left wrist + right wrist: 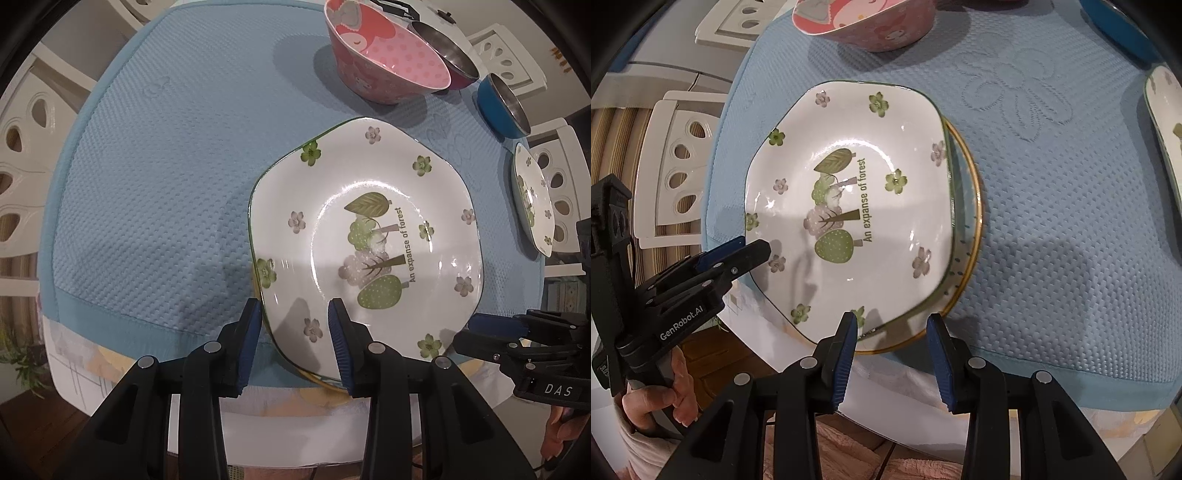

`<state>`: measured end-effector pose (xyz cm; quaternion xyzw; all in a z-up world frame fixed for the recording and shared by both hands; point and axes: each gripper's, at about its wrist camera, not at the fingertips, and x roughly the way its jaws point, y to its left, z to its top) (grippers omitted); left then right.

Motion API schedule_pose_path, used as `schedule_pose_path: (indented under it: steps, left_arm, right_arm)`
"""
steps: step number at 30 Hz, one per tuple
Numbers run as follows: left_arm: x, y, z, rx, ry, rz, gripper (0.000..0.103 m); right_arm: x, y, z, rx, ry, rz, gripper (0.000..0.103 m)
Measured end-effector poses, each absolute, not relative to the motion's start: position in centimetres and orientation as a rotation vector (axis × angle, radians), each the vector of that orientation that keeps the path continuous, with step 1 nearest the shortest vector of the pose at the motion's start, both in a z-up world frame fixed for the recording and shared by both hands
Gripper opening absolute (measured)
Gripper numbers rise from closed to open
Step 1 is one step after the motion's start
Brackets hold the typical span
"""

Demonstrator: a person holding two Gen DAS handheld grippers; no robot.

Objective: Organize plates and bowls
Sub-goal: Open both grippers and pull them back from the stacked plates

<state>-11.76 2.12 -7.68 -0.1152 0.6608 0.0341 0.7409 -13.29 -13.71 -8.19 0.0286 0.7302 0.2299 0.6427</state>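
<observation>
Forest-print plate (849,206) sits on top of a gold-rimmed plate (973,221) on the blue mat (147,184), stack at the near edge of the counter (905,391) and offset: the lower rim shows only along one side. Left tongs (295,332) partly spread, straddling the near rim of the forest-print plate; whether the pads press it cannot be told from this angle, likely not. Right tongs (892,339) partly spread and empty, just off the stack's near edge. Risks: glazed rim is slick, so a shallow pinch could slip and drop the plate onto the one below, chipping either. Any nudge toward the person could push the overhanging stack off the counter. Pink bowl (388,59), two steel-lined bowls (506,107) and a second floral plate (533,199) lie well apart further back, still to be sorted
</observation>
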Motion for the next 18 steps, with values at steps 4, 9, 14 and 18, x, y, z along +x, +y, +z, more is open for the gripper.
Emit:
schedule_pose_path:
  steps: [4, 9, 14, 18]
  left_arm:
    - [-12.1, 1.5, -7.2, -0.212, 1.449, 0.109, 0.040]
    - [-12.1, 0.2, -7.0, -0.193, 1.455, 0.128, 0.072]
    - [-11.6, -1.4, -6.1, -0.153, 1.451, 0.149, 0.077]
    - [-10.8, -3.3, -5.3, -0.124, 1.436, 0.146, 0.077]
  right_arm:
    - [-13.4, -14.7, -7.9, 0.080, 1.651, 0.516, 0.052]
    - [-13.6, -15.9, -7.6, 0.107, 1.638, 0.513, 0.053]
    - [-13.6, -17.9, -7.3, 0.154, 1.619, 0.495, 0.054]
    - [-13.4, -20.0, -7.2, 0.206, 1.601, 0.465, 0.060]
